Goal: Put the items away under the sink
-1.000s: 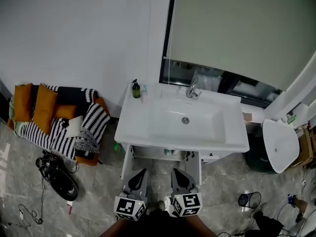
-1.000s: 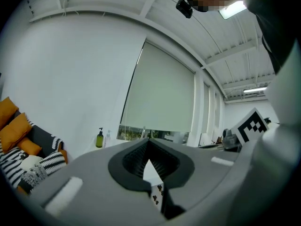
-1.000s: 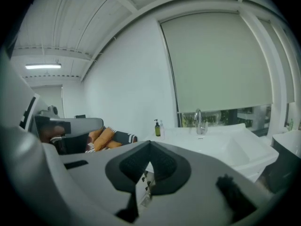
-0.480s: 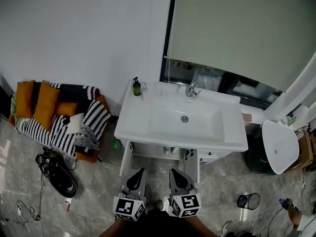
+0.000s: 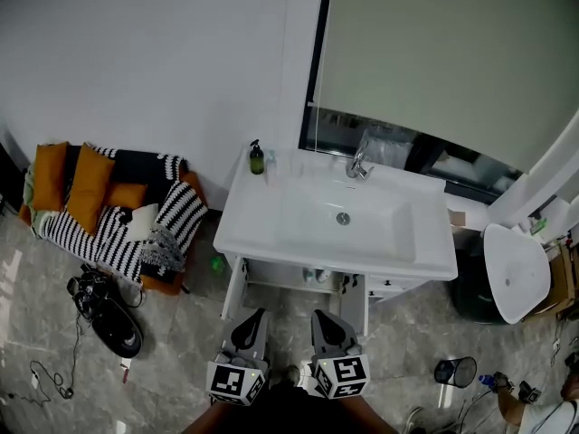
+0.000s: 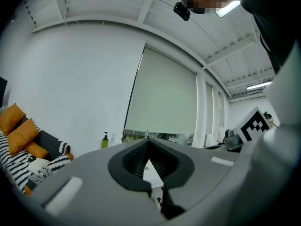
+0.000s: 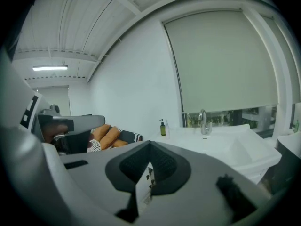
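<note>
L gripper (image 5: pixel 257 317) & R gripper (image 5: pixel 324 316) are hovering side by side, both jaws closed, empty, near counter (image 5: pixel 335 265) front edge. Green bottle (image 5: pixel 257 159) is standing at counter's back-left corner. Floor (image 5: pixel 181 342) is lying open on L.

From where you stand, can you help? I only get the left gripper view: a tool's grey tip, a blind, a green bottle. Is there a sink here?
Observer: Yes. The head view shows a white sink straight ahead, with that bottle on its back left corner.
Operator: What is under it?
Observer: A cabinet, open at the front, with a few small things on its shelf, too small to name.
Operator: Does the other tool carry anything?
Observer: No. In the right gripper view the right tool has its jaws together, nothing between them.
</note>
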Demonstrator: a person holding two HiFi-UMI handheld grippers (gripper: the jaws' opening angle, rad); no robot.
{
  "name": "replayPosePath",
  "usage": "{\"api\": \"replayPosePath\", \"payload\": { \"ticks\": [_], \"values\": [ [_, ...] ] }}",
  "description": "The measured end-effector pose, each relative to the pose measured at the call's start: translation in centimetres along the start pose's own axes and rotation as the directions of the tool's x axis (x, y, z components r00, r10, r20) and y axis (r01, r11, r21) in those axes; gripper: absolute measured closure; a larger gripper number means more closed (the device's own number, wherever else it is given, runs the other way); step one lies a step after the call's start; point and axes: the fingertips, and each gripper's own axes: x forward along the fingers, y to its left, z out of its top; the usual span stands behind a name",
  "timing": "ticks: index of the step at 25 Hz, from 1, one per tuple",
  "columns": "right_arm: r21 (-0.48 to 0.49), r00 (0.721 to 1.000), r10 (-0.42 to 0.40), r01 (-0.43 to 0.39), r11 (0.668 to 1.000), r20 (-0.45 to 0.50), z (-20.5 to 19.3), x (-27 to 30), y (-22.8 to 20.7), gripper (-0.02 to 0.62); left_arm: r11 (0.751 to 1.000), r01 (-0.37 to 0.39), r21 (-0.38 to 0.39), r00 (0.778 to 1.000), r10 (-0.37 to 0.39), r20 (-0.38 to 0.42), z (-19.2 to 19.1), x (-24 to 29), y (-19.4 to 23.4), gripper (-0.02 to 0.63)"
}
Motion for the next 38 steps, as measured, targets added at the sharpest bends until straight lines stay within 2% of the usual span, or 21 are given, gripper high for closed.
{"api": "replayPosePath", "payload": {
  "ticks": [8,19,25,32,38],
  "values": [
    [-0.004,1.0,0.001,-0.001,1.0,0.005,1.3,3.0,1.1,0.58,1.0,0.01,-0.001,1.0,-0.01,0.013,1.2,1.9,3.4,0.6],
    [-0.04,0.999,-0.026,0.028,0.999,0.031,3.9,9.9,2.6,0.58,0.998,0.062,-0.015,0.997,-0.061,0.054,2.8,5.4,9.7,0.598],
    [-0.041,0.998,-0.042,0.044,0.998,0.045,5.1,13.2,2.3,0.58,0.996,0.089,-0.024,0.995,-0.087,0.057,3.5,6.9,11.4,0.598],
    [-0.033,0.999,-0.025,0.026,0.999,0.035,5.4,17.7,1.7,0.58,0.997,0.067,-0.04,0.997,-0.066,0.038,3.0,8.3,14.1,0.598],
    [-0.031,0.999,0.003,-0.002,1.0,0.036,6.6,22.6,0.2,0.58,0.999,0.029,-0.023,0.999,-0.028,0.042,3.3,11.8,16.8,0.598]
  ]
}}
